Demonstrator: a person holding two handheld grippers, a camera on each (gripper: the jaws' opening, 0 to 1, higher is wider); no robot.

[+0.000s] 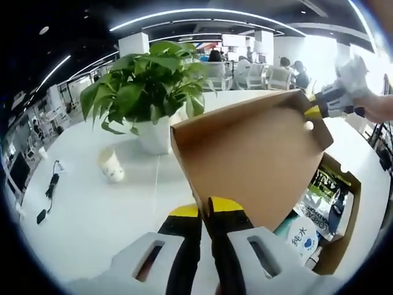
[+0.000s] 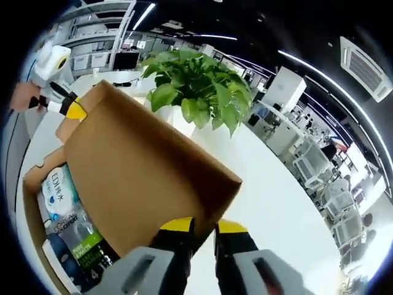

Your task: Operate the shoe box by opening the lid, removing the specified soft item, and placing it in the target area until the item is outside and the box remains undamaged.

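Note:
The brown cardboard lid (image 1: 258,160) of the shoe box (image 1: 345,175) stands raised above the box. My left gripper (image 1: 206,212) is shut on the lid's near edge. My right gripper (image 1: 313,114) grips the lid's far corner. In the right gripper view the lid (image 2: 141,178) rises from my right gripper (image 2: 204,226), which is shut on its edge, and the left gripper (image 2: 73,110) holds the far corner. Inside the box (image 2: 35,169) lie soft packs: a white and blue one (image 1: 304,236) and a white one with blue print (image 2: 58,196).
A potted green plant (image 1: 150,86) (image 2: 199,92) stands on the white table just behind the lid. A paper cup (image 1: 112,166) lies left of it, and a black cable (image 1: 52,184) lies near the table's left edge. Office desks and chairs fill the background.

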